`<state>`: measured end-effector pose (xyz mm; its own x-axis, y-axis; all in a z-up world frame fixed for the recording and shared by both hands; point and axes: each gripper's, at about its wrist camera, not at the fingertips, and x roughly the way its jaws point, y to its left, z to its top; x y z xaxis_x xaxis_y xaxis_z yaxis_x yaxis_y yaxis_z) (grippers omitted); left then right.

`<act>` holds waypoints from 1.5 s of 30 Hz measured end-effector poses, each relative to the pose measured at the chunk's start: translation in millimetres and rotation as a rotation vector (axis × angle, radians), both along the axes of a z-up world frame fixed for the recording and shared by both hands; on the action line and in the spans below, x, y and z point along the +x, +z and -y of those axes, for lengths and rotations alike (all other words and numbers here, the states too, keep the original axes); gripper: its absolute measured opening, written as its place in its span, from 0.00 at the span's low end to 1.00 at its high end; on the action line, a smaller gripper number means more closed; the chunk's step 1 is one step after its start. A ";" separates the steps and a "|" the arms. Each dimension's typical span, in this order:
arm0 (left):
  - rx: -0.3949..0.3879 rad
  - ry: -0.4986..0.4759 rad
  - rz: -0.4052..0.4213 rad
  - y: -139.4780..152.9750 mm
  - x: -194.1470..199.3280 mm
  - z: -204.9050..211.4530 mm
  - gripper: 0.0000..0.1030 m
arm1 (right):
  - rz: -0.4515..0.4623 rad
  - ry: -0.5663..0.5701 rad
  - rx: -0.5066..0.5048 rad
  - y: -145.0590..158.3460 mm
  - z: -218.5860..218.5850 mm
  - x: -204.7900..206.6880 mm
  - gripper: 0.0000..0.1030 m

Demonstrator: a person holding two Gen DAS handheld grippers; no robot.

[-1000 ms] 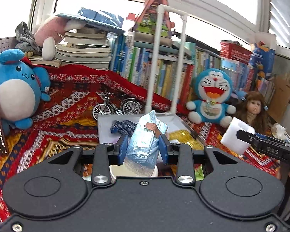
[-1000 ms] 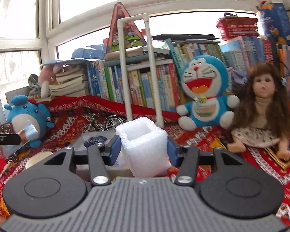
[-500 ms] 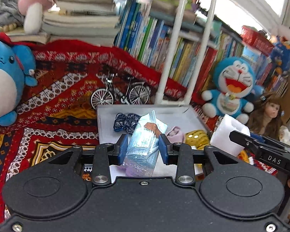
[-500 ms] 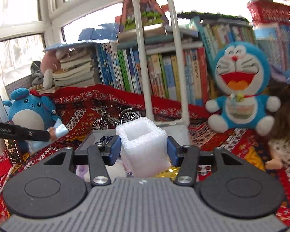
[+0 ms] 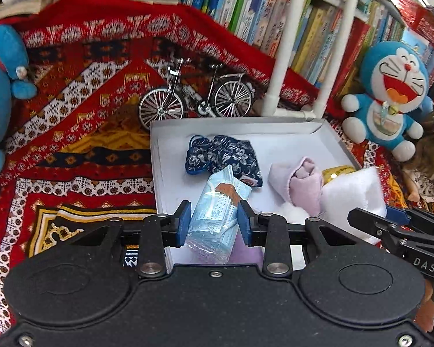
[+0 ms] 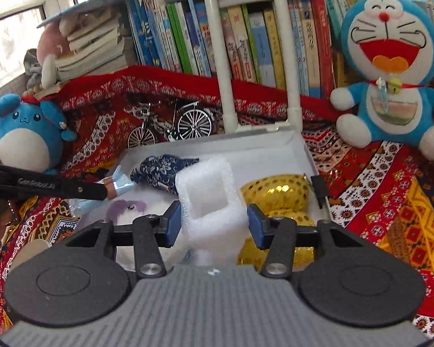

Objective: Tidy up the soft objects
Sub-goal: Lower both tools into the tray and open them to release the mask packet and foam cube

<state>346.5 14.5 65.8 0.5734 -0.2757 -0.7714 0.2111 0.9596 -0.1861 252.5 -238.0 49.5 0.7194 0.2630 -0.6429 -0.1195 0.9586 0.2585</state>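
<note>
Whereas a second ago both tools faced the bookshelf, they now tilt down over the white tray point(image 5: 327, 124). Left gripper point(image 5: 214, 222): pads clamped on a pale blue mask pack point(image 5: 217, 211), above the tray's near edge. Right gripper point(image 6: 214, 220): jaws have just been closing, squeezing the white foam sleeve point(image 6: 209, 199). Beyond, inside the tray: navy floral cloth point(image 5: 222, 153), pink cloth point(image 5: 301, 182), gold sequin pouch point(image 6: 275, 190). Farther back: toy bicycle point(image 5: 193, 98).
</note>
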 end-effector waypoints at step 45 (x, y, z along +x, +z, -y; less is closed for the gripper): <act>-0.009 0.039 -0.095 -21.0 42.4 -2.6 0.43 | -0.107 0.011 0.081 -20.8 -12.9 47.1 0.65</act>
<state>388.9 17.2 44.9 0.5086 -0.2617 -0.8203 0.1549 0.9649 -0.2119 299.6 -225.1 28.8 0.6450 0.3248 -0.6918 -0.0976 0.9328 0.3469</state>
